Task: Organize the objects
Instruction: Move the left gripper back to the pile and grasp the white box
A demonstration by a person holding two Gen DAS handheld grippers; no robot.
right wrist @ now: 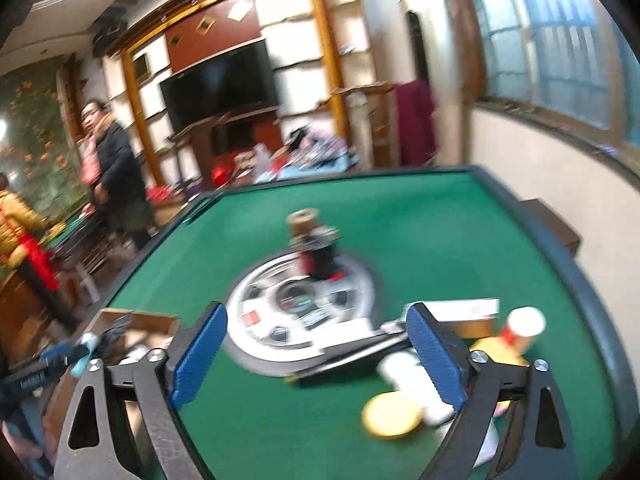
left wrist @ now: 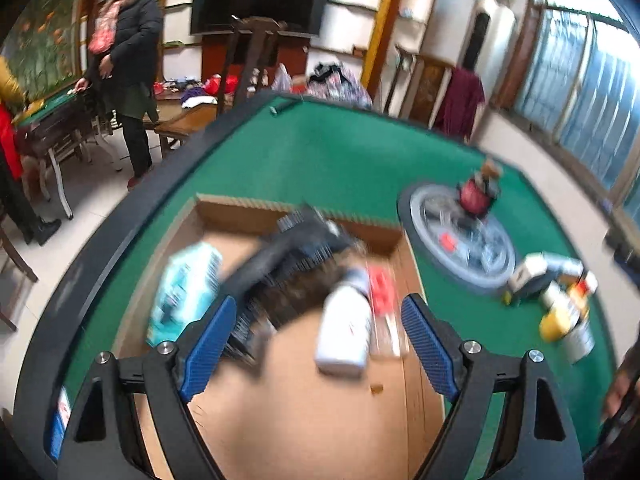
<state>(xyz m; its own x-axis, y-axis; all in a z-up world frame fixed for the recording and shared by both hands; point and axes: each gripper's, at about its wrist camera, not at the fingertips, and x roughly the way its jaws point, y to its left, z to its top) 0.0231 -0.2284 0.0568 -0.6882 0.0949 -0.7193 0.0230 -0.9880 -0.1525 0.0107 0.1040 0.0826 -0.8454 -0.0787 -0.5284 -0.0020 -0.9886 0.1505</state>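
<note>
My left gripper [left wrist: 319, 305] hangs open over a cardboard box [left wrist: 240, 205] on the green table [left wrist: 320, 152]. In the box lie a black bristle brush [left wrist: 288, 256], a teal packet [left wrist: 188, 284], a white bottle [left wrist: 346, 332] and a red pack [left wrist: 380, 288]. The white bottle lies below the gap between the blue pads, untouched. My right gripper [right wrist: 317, 313] is open above the green felt [right wrist: 440, 232], with nothing between its fingers. Beside its right finger lies a pile: a yellow-lidded jar [right wrist: 392, 414], a white bottle [right wrist: 404, 368], a red-and-white capped bottle [right wrist: 520, 328] and a flat white box [right wrist: 460, 308].
A round silver disc [right wrist: 280, 308] sits in the table's middle with a small red and black object [right wrist: 316, 256] on it. The same pile [left wrist: 560, 304] shows at the right in the left wrist view. A person in a dark coat [left wrist: 128, 60] stands beyond the table's left edge.
</note>
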